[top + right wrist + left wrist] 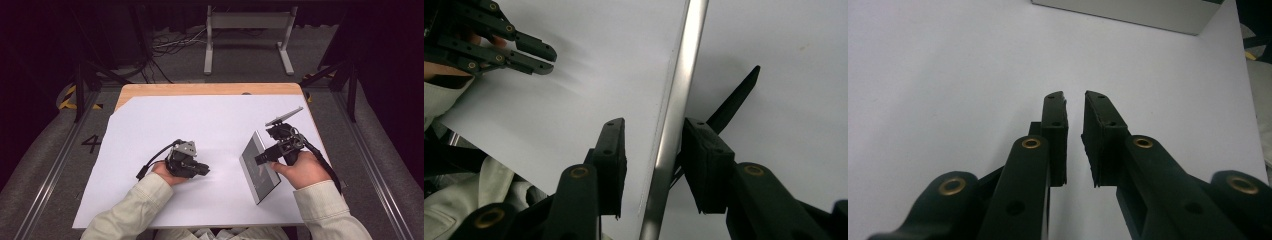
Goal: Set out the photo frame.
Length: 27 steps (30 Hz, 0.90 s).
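On the right side of the white sheet (165,120), the flat metal plate (259,165) stands tilted between the right gripper (261,159)'s jaws, not pinched yet. The left gripper (204,170) rests nearby, nearly closed, empty. Lifting seems unfinished.

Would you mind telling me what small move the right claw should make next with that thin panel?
Probably close a little to grip it. In the right gripper view the panel's metal edge runs between the right claw, touching the one pad, while a gap remains at the other, so the hold looks loose.
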Available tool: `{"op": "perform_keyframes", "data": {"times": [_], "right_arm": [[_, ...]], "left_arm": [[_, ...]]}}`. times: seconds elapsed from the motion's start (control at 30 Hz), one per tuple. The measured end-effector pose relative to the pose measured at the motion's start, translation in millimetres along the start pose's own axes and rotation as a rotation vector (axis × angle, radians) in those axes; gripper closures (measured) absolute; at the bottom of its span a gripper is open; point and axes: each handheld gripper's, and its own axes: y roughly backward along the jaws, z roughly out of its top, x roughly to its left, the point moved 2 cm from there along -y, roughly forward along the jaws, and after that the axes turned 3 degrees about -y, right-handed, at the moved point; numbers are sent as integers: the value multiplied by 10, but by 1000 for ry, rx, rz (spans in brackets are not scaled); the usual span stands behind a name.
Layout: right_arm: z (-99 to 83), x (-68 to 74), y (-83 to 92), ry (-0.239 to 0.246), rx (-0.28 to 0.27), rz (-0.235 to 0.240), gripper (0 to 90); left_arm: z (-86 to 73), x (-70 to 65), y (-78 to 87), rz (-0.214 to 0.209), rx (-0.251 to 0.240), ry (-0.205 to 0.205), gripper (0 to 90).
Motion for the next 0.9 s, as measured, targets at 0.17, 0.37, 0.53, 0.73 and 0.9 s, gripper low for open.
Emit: {"op": "perform_keyframes", "data": {"times": [0.17, 0.37, 0.53, 0.73, 0.9], "right_arm": [[3, 13, -10, 5, 3, -13, 659], [7, 32, -9, 29, 6, -51, 753], [9, 41, -7, 37, 9, -63, 772], [19, 50, 5, 56, 16, -92, 807], [33, 59, 20, 90, 36, -92, 828]], "left_arm": [[0, 3, -2, 0, -1, -2, 795], [0, 3, -1, 1, -2, -2, 795], [1, 3, 1, 2, -2, -1, 793], [-1, 5, 5, 4, -4, -1, 794], [-5, 5, 9, 6, -9, 3, 794]]}}
